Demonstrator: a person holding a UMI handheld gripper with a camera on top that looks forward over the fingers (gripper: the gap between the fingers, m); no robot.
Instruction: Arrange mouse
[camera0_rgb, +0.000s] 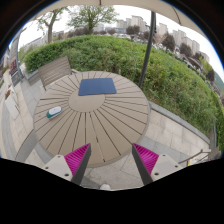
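Observation:
A round wooden table (95, 125) stands ahead of my gripper (110, 163). A blue mouse mat (97, 87) lies on the far part of the table. A small light-coloured mouse (54, 112) lies on the table's left part, well apart from the mat. My gripper's two fingers with magenta pads (77, 158) are spread wide apart, with nothing between them. They hover over the paving just before the table's near edge.
A wooden chair (57, 70) stands at the table's far left. A dark pole (149, 50) rises behind the table on the right. A green hedge (170, 75) runs behind and to the right. Paved ground (165, 135) surrounds the table.

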